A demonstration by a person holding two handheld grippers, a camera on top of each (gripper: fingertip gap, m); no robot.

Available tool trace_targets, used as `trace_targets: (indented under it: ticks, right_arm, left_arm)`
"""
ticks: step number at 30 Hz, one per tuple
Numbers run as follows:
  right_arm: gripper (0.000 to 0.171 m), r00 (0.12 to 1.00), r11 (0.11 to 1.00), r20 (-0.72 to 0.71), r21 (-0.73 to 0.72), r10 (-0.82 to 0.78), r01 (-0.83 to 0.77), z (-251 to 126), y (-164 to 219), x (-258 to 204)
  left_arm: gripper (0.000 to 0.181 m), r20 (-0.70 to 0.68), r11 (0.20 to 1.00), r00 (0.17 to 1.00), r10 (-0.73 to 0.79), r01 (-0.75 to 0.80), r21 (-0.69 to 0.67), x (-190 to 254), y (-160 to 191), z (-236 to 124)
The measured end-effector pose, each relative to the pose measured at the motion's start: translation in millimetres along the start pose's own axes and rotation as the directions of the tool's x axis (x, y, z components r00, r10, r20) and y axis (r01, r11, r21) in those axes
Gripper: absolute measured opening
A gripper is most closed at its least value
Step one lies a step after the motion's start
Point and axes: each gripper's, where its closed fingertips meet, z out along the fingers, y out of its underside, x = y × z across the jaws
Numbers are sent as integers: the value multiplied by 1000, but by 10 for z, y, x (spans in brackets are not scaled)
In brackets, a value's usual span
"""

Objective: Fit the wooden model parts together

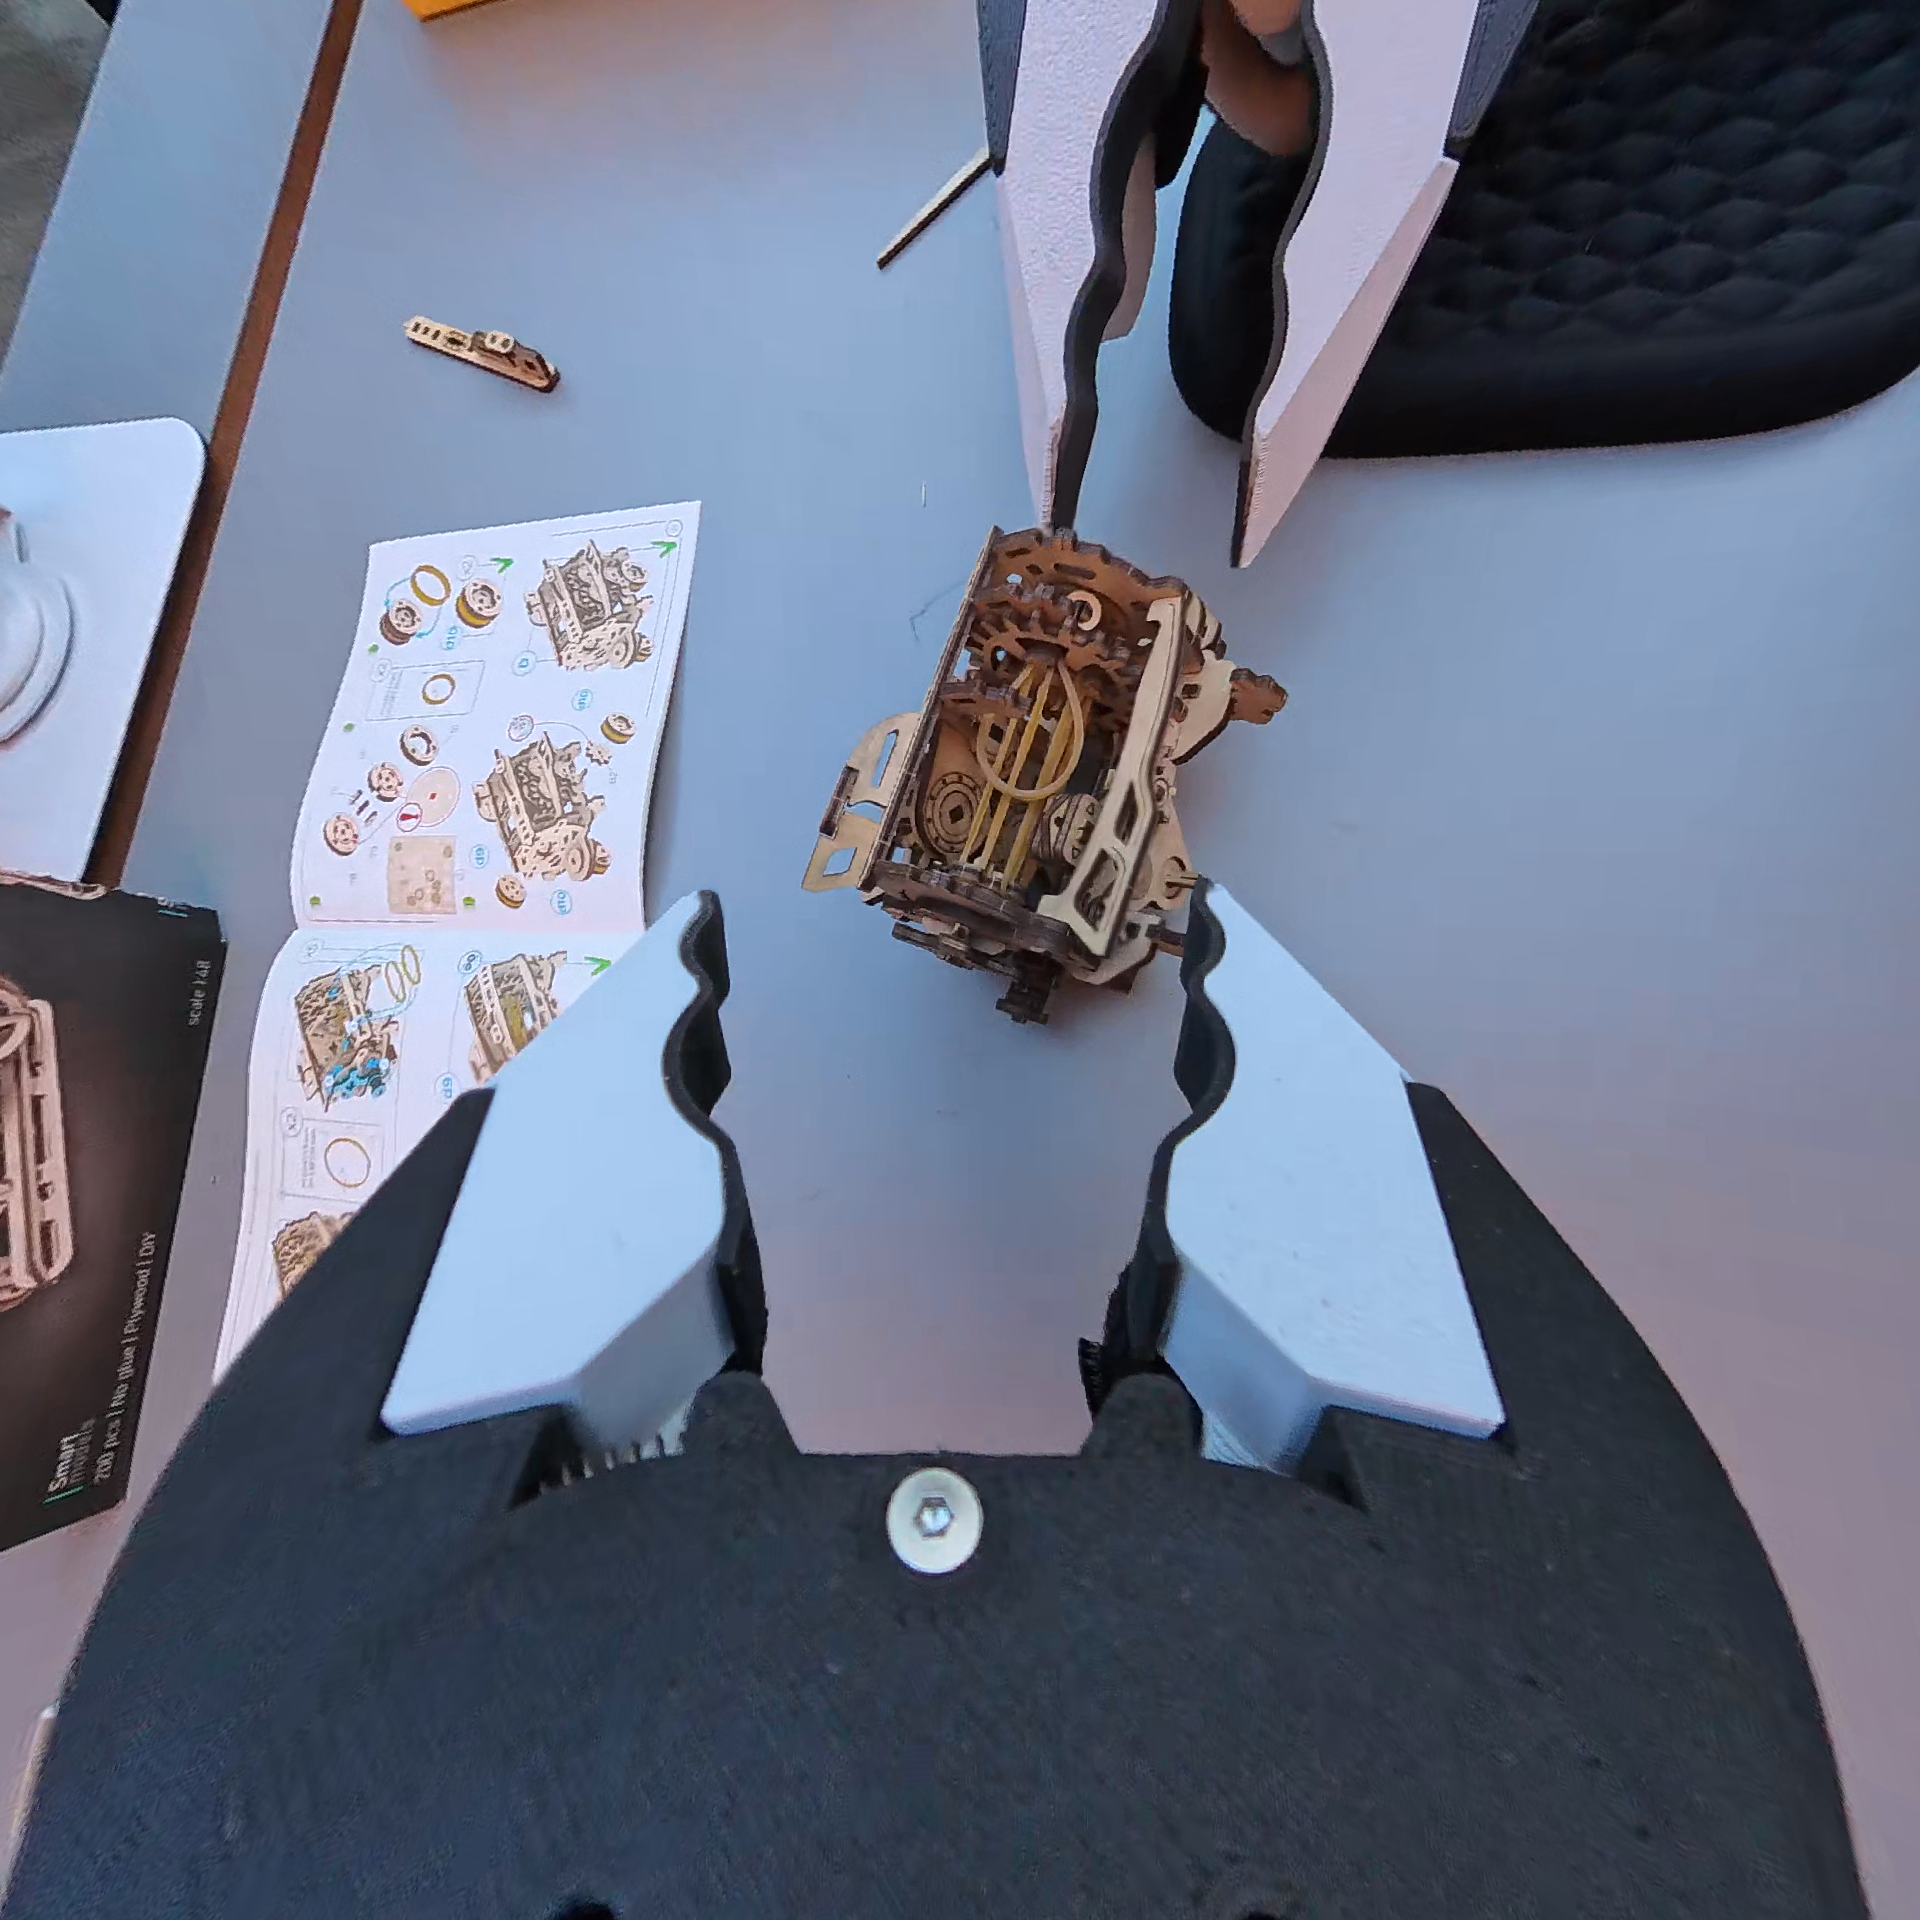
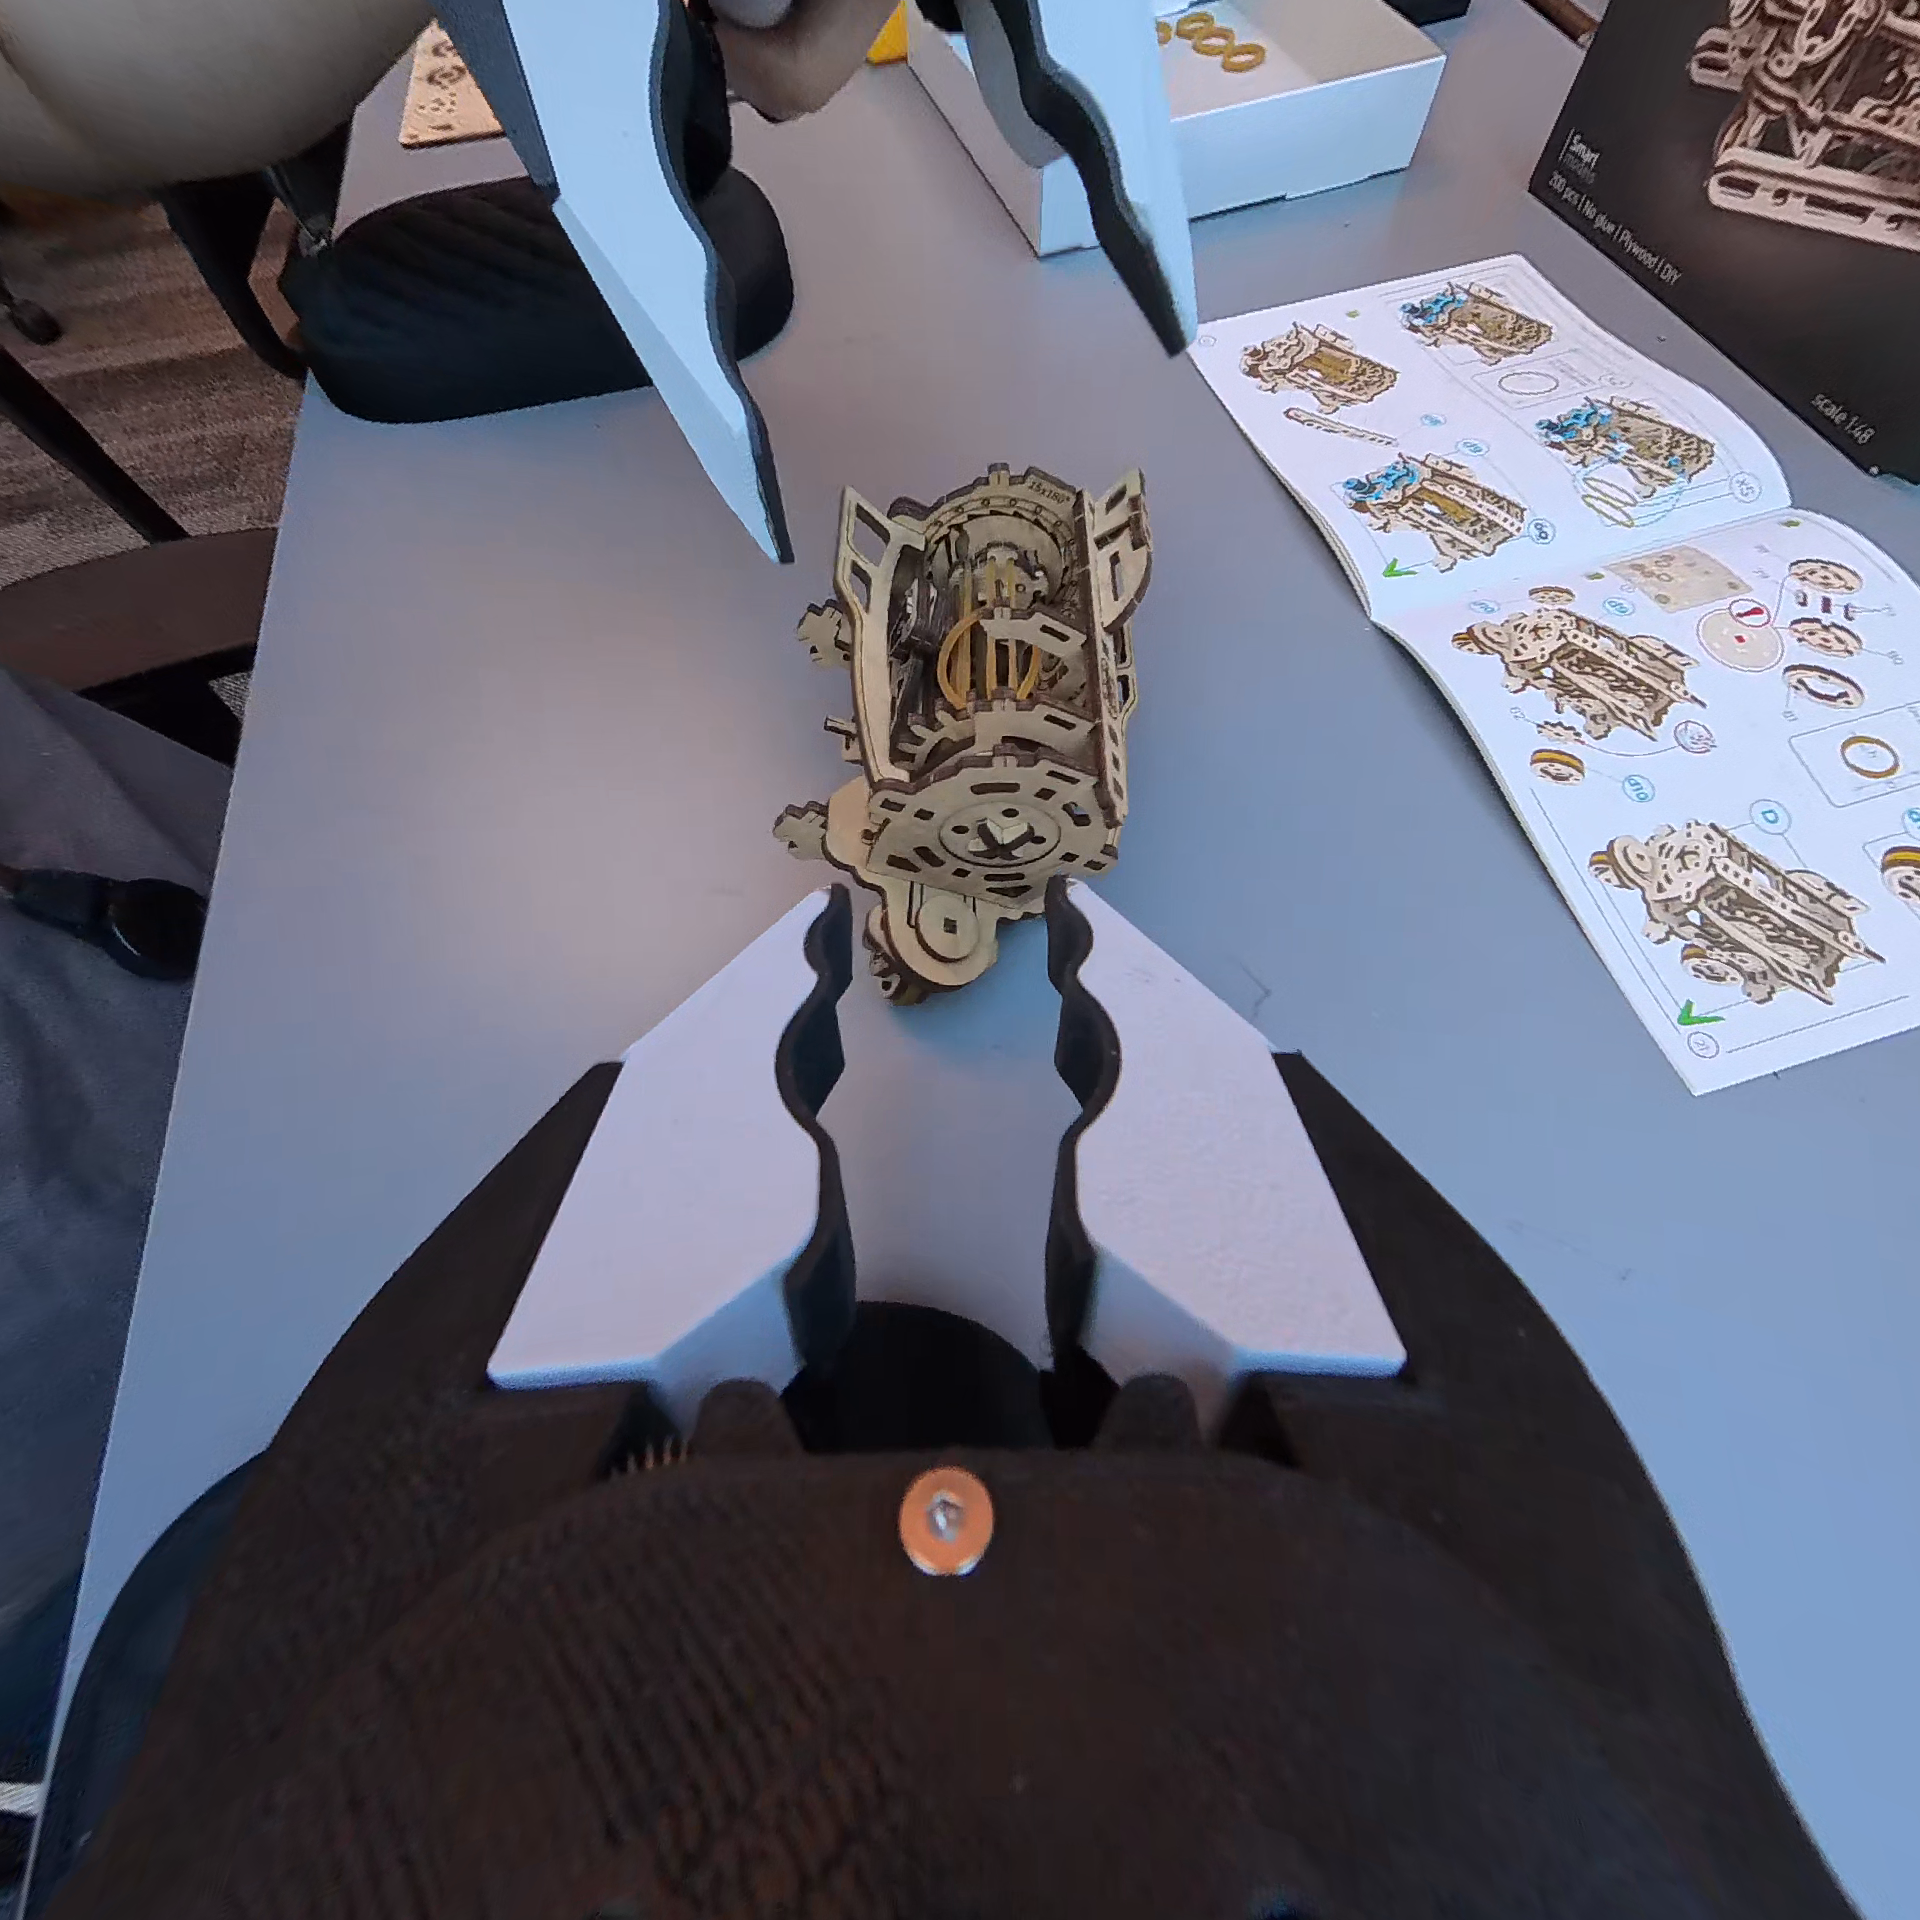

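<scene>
From the left gripper (image 1: 951,914), whose jaws gape wide and hold nothing, the model (image 1: 1039,769) lies just ahead and slightly right on the grey table (image 1: 727,260), its long axis running away toward the right gripper (image 2: 951,914). That gripper faces it from the far end, partly open and empty, its tips flanking the model's nearest end and seemingly the closer of the two. The model is a half-built plywood frame of gears with yellow rubber bands inside, tipped onto its side; beyond lie a booklet (image 1: 499,727) and a loose part (image 1: 483,351).
</scene>
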Motion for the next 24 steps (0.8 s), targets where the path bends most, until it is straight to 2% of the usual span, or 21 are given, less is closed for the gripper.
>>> trace_targets:
  ticks: [5, 8, 11, 13, 16, 20, 24]
  right_arm:
    - [37, 1000, 1000, -16, -2, -6, 6, -33, -28, -22]
    - [34, 998, 998, -59, 40, -35, 37, -217, -199, -77]
    - [24, 975, 976, -123, 91, -184, 195, -462, -579, -208]
    - [21, 936, 945, -126, -25, -327, 327, -443, -704, -219]
    - [12, 895, 873, 10, -216, -445, 437, -223, -726, -177]
    - [6, 895, 826, 208, -346, -394, 444, 88, -676, -52]
    - [5, 866, 780, 367, -403, -340, 478, 283, -641, 4]
  left_arm:
    - [88, 50, 1000, 999, -9, 9, 4, -35, -13, -123]
    - [87, 97, 998, 993, -68, 67, 17, -70, 49, -246]
    - [82, 137, 986, 978, -159, 150, 73, -95, 171, -384]
    - [78, 106, 969, 970, -219, 203, 141, -65, 196, -411]
    - [74, 54, 927, 948, -315, 295, 233, -88, 191, -399]
    - [69, 11, 880, 924, -382, 360, 309, -111, 119, -415]
    - [68, 26, 883, 927, -373, 346, 317, -66, 86, -417]
